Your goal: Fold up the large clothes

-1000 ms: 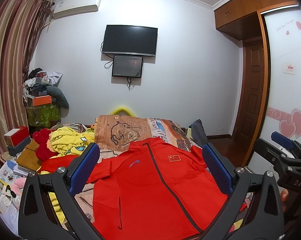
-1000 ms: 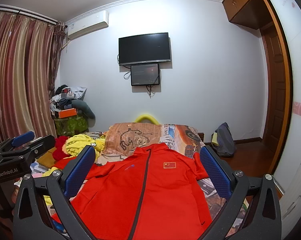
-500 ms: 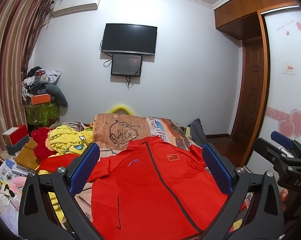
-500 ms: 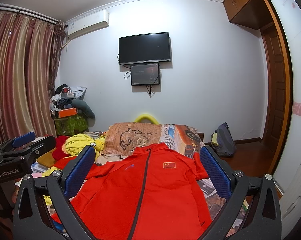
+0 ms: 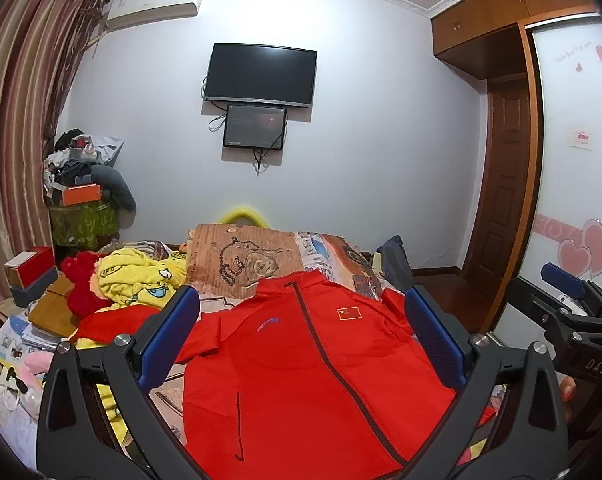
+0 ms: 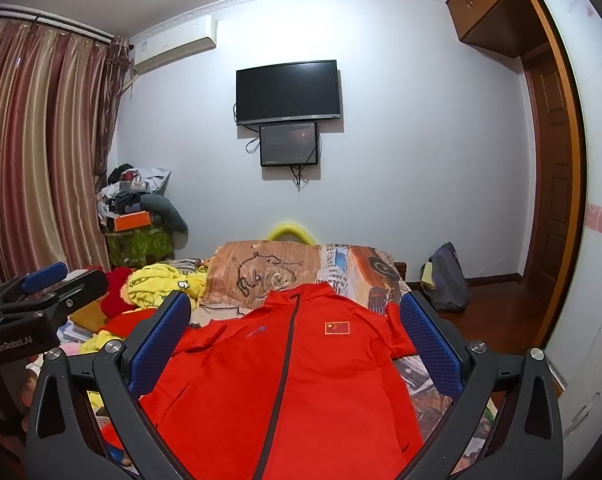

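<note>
left wrist view: my left gripper is spread wide, holding nothing, above the red jacket. my right gripper gapes too. jacket lies flat, zipped, on the bed, yellow blanket to its left.

My right gripper hangs above the red jacket, jaws spread wide, nothing between the blue pads. Jacket lies flat on the bed, front up, zipper closed (flag patch on chest). My left gripper shows at frame left.
</note>
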`<action>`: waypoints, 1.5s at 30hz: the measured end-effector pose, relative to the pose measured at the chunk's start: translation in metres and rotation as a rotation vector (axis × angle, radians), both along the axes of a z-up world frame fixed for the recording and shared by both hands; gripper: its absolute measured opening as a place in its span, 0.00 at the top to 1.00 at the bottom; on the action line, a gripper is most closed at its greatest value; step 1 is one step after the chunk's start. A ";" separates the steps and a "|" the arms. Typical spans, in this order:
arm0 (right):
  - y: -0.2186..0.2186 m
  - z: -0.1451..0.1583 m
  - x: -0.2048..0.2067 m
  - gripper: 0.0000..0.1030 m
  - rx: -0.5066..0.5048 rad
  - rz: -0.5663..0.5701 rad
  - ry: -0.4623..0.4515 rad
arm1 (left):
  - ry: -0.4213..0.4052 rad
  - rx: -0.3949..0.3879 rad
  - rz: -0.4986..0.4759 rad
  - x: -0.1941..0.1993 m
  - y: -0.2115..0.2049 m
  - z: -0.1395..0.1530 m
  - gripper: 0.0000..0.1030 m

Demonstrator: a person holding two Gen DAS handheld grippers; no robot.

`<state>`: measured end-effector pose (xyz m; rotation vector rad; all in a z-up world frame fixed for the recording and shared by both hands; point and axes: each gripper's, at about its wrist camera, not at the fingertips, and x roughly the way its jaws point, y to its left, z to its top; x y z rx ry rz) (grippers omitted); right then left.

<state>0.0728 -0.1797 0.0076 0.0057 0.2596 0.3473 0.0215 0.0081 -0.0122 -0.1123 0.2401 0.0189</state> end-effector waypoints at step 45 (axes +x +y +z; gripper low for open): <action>0.110 -0.171 0.299 0.00 -0.401 0.104 0.563 | 0.706 -0.428 0.386 0.285 0.340 -0.220 0.04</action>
